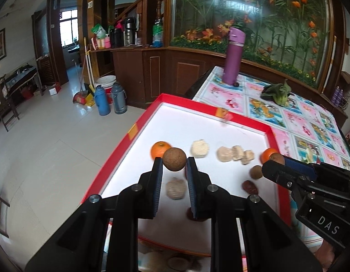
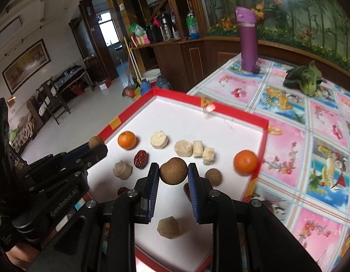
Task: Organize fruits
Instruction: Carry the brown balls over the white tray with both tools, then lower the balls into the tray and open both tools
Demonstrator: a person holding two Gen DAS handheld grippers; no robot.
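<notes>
A shallow tray (image 2: 261,122) sits on the near corner of a table (image 2: 311,117), with a flask (image 2: 248,43) and a leafy vegetable (image 2: 304,77) well behind it. In the tray, two oranges (image 2: 126,139) (image 2: 245,162) flank a row of cut pieces (image 2: 195,148). A round fruit (image 2: 213,176) lies nearer.

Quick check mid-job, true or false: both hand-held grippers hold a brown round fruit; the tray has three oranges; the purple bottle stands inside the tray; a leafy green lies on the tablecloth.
1. Both the left hand-held gripper and the right hand-held gripper hold a brown round fruit: true.
2. Three oranges in the red-rimmed tray: false, two, orange and orange.
3. Purple bottle stands inside the tray: false, it stands on the tablecloth beyond it.
4. Leafy green lies on the tablecloth: true.
</notes>
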